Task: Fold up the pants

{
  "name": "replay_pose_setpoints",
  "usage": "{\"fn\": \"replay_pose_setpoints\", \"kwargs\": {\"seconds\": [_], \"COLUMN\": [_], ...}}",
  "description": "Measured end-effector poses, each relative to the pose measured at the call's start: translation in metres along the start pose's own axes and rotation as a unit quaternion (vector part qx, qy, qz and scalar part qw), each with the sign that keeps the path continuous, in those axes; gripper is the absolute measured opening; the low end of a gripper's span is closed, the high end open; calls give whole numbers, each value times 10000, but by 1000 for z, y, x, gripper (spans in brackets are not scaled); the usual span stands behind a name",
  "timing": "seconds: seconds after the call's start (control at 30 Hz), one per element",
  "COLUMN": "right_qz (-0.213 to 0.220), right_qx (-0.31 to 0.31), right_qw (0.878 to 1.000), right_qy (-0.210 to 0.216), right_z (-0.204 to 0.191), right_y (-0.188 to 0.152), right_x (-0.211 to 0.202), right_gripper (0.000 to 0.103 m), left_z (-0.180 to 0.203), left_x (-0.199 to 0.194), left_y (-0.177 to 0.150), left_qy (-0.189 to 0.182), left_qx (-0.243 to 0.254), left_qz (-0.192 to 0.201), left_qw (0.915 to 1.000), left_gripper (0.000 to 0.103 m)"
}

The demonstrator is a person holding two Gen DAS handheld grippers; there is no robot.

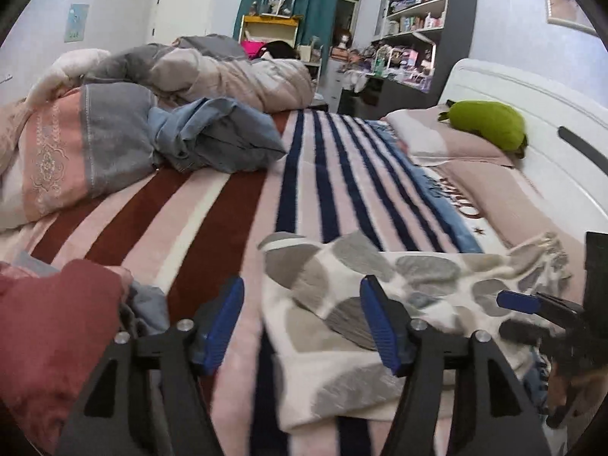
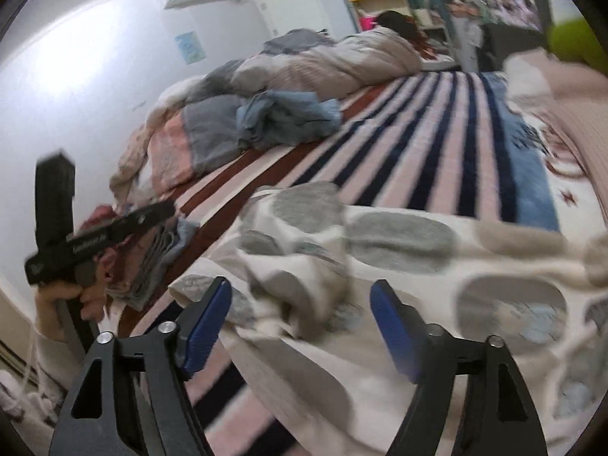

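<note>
Hovering at lower frame, both released hand-held grippers, left hand-held gripper (image 1: 302,323) and right hand-held gripper (image 2: 300,326), are being positioned over white grey-spotted fleece pants (image 1: 342,304) for folding on the striped bed (image 1: 212,205).

We see cursive lettering on the striped blanket (image 1: 452,197) and white print on the left gripper (image 2: 114,235) body; neither is legible.
</note>
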State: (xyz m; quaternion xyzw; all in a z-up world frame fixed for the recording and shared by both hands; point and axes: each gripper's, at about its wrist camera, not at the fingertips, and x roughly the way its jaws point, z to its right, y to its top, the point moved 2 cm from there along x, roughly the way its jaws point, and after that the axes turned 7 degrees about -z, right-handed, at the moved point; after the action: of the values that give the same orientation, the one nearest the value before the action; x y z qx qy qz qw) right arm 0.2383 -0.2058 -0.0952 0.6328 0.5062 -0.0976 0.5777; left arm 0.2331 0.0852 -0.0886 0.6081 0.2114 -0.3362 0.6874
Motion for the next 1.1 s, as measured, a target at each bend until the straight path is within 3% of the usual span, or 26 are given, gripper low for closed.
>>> {"fn": "replay_pose_setpoints", "kwargs": {"seconds": [0.07, 0.2, 0.33, 0.5, 0.67, 0.83, 0.93, 1.0, 1.1], "right_qz": [-16, -194, -800, -1335, -1305, -1030, -1224, -1332, -1148], "right_qx": [-330, -959, -1669, -1972, -1982, -2571, -2596, -2388, -1801], "right_qw": [9992, 9933, 9761, 9579, 9541, 9369, 9349, 9415, 9593], "right_qy": [-222, -615, -1134, -1607, -1825, -2134, -2090, -1972, -1847], "right_z": [-22, -45, -51, -35, -32, -51, -51, -45, -30], "right_y": [8, 14, 14, 1, 2, 17, 21, 22, 25], "right_x": [19, 51, 82, 90, 94, 111, 125, 129, 118], "right_gripper": [77, 86, 86, 86, 86, 86, 75, 28, 9], "left_z": [-10, -19, -19, -24, -26, -28, -30, -30, -30], "left_x": [12, 23, 23, 31, 44, 44, 45, 46, 47], "left_y": [-5, -21, -24, -25, -20, -22, -23, -24, -24], "left_qy": [10, -314, -318, -300, -501, -384, -484, -495, -462], "left_qx": [-70, -231, -208, -339, -581, -564, -693, -689, -676], "left_qz": [-76, -111, -7, -24, 9, 3, 13, 3, 8], "left_qw": [9999, 9992, 9993, 9990, 9971, 9977, 9964, 9964, 9966], "left_gripper": [61, 61, 61, 61, 61, 61, 61, 61, 61]}}
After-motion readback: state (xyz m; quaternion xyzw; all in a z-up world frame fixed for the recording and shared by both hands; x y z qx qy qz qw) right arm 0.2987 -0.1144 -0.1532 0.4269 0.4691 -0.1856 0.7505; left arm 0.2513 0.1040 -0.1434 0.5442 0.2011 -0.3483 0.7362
